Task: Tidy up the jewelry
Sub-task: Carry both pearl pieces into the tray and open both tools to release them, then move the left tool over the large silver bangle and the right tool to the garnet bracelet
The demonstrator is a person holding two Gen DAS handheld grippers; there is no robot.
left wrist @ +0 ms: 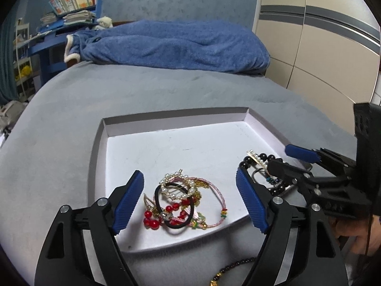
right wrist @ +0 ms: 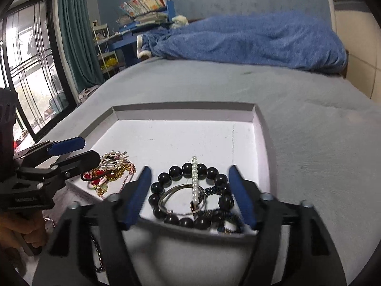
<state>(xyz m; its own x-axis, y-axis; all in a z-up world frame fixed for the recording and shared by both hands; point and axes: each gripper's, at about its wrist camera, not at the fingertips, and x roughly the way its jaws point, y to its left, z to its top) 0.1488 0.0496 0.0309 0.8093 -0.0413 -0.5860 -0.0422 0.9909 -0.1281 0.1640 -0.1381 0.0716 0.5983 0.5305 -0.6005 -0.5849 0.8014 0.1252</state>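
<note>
A wide bed covered in a grey plush spread fills both views, with a rumpled blue fleece blanket heaped at its far end. On the spread sits a shallow white cardboard box lid with low upright walls — the tray that holds the jewelry.

The left gripper, black with ribbed blue pads, hangs over the near left part of the tray with its jaws spread wide and nothing pressed between them. Below the gap lies a tangled heap of jewelry: a black elastic hair tie, a ring of small white pearls, red beads, pink cord bracelets and gold chain.

The right gripper stands over the near right corner, jaws likewise parted, its pads either side of a second heap without pressing on it. That heap is a bracelet of large glossy black beads, with a silver wire bangle inside its loop and a straight pearl-lined hair clip laid across both.

Outside the tray, on the spread by its near edge, lies a string of small dark beads — partly hidden by the gripper arms.
</note>
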